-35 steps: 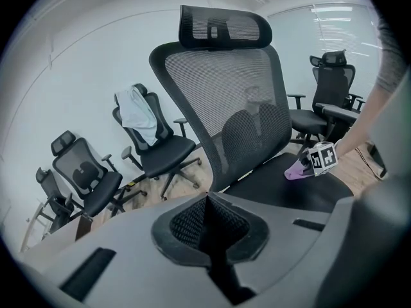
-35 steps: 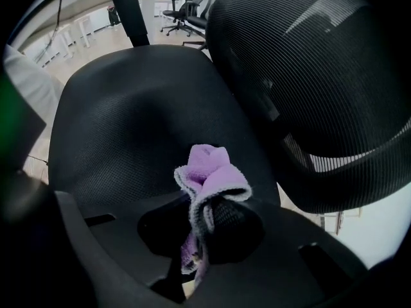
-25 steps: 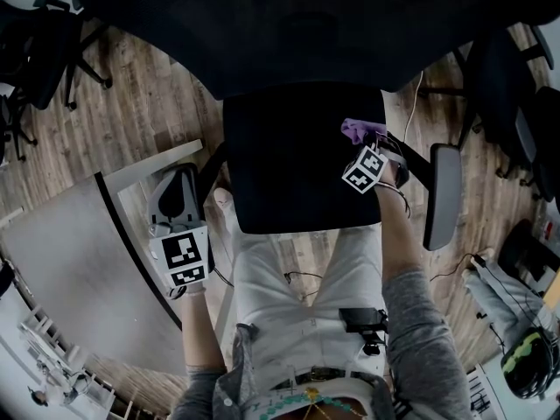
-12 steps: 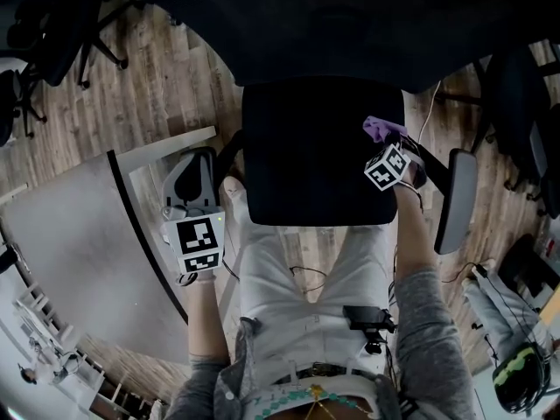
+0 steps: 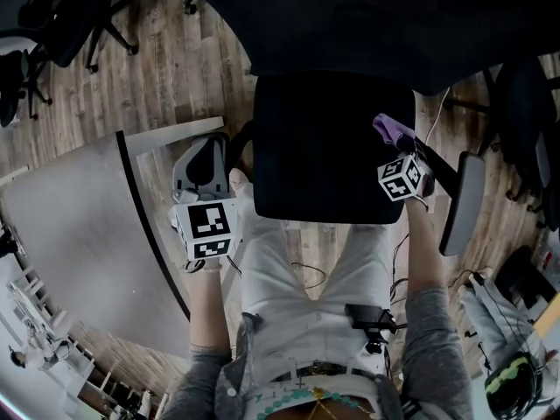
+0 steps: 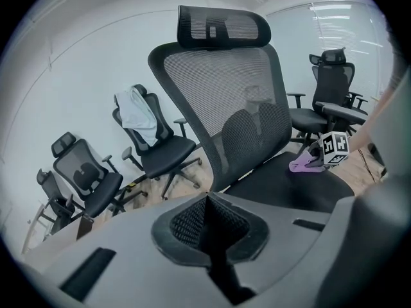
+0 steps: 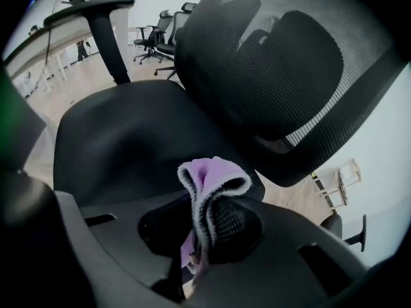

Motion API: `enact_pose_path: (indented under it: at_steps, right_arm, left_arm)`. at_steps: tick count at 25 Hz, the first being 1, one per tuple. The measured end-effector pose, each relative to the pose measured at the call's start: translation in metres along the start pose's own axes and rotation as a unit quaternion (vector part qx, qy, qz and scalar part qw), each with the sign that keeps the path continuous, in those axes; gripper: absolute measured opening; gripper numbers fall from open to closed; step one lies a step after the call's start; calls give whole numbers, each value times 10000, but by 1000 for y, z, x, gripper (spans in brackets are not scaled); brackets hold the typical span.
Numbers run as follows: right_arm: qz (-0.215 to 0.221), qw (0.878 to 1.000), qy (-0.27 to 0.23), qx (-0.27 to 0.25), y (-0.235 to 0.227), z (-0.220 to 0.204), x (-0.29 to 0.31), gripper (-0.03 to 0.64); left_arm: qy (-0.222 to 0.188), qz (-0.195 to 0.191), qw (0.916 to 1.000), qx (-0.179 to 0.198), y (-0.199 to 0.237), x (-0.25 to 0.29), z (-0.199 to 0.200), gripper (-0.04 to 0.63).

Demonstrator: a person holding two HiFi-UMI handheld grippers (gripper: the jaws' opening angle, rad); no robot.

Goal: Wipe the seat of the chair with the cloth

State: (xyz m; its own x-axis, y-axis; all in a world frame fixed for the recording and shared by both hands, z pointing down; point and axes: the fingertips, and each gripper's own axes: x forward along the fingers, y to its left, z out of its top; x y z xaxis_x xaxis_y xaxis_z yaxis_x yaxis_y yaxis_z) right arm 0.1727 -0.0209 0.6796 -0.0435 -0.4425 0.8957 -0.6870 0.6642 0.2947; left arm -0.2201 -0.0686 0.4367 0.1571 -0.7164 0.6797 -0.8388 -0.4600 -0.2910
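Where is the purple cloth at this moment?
In the head view, the purple cloth is at the right edge of the chair seat, clamped in the right tongs, close to the armrest.

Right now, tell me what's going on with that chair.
A person with two grippers faces a black office chair. The right gripper is shut on a purple cloth, at the right edge of the seat. The left gripper is shut, empty, off to the seat's left.

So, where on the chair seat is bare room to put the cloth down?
Nearly the whole seat is bare, from front edge to backrest. Only its right edge is crowded, by the cloth in the right gripper.
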Motion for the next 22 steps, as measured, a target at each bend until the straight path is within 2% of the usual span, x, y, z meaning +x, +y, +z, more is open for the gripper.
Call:
enact_pose_path:
  at_steps: [6,10,15,22]
  right_arm:
    - [185,9978,-609,-182,20,35,-29,48]
    - [413,9936,-1024,-221,49,69,-47,48]
    - [866,9815,-1544,-724,108,126,-62,48]
    - [1367,9635,-1832,-1394,190,187,-59,48]
  left_arm:
    - [-1,25,10000,66,0,0,0,9]
    - [37,23,10000,54,1,0,-3,9]
    - [-6,-54,10000,-49,2,-1,-3,9]
    - [-5,-95,9999,-66,1,-1,-2,9]
